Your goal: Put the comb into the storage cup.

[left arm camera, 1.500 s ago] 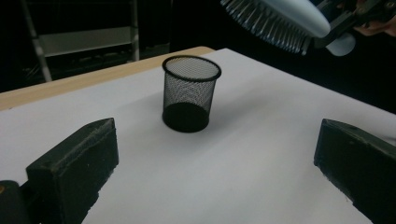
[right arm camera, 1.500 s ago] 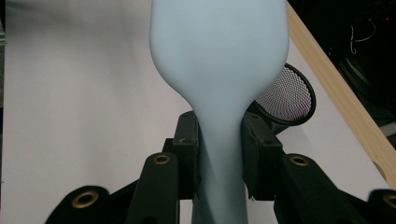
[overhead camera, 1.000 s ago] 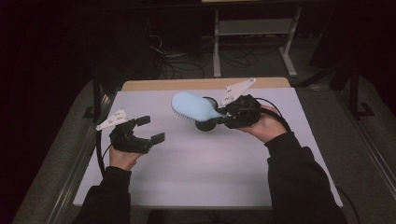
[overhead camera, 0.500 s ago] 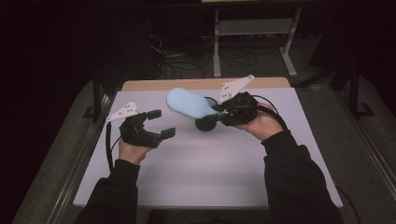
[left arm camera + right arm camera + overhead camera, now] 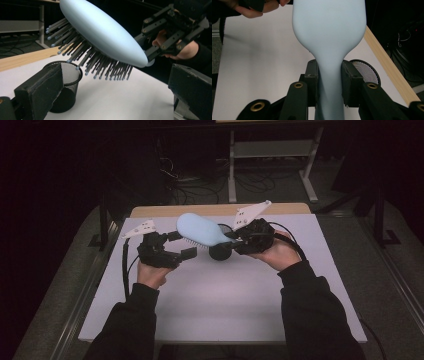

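From the high view the brush (image 5: 200, 231) was held aloft by its handle in the right gripper (image 5: 239, 238) over the cup (image 5: 220, 252), while in the left gripper view the left gripper (image 5: 112, 87) was spread wide beneath the bristles (seemingly to take it), and in the right gripper view the handle was clamped.

Left hand-held gripper (image 5: 179, 246) agape — right (image 5: 231, 238) clamped

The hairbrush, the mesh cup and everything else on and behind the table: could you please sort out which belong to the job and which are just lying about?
In the job:
- light blue hairbrush, handle clamped in the right gripper
- black mesh cup beneath it
- left gripper, open beside the brush

Lying about:
- metal rack behind the table
- cables on the floor
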`<state>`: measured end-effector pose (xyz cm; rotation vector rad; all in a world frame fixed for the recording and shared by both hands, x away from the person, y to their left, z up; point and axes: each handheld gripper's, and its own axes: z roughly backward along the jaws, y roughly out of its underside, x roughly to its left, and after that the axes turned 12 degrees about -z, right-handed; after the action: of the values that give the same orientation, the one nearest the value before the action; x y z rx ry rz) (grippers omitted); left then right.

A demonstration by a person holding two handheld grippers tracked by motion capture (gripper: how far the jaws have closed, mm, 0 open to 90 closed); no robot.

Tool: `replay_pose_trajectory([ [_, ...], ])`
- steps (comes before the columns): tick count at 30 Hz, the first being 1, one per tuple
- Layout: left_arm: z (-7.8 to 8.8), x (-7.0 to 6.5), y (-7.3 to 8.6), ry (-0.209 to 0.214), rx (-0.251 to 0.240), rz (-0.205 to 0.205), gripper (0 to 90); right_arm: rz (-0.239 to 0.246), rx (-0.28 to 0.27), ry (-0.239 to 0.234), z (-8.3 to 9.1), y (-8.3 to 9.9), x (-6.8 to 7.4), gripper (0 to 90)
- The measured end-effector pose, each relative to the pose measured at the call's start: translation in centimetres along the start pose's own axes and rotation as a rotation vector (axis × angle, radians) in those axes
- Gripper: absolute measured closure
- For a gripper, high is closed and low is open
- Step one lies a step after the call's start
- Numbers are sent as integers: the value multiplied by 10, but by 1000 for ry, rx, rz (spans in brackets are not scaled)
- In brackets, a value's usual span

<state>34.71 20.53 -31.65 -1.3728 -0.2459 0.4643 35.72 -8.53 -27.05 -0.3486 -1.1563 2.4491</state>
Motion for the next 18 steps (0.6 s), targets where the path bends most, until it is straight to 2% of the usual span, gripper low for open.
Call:
replay_pose_trajectory([
  [6, -5, 1, -4, 4, -20, 29, 2, -8, -1, -3, -5, 0, 0, 687],
  [12, -11, 1, -7, -11, -22, 56, 2, -12, -9, -3, -12, -1, 2, 687],
  [18, -15, 4, -10, -30, -48, 113, 28, -19, -18, -4, -18, 0, 2, 688],
])
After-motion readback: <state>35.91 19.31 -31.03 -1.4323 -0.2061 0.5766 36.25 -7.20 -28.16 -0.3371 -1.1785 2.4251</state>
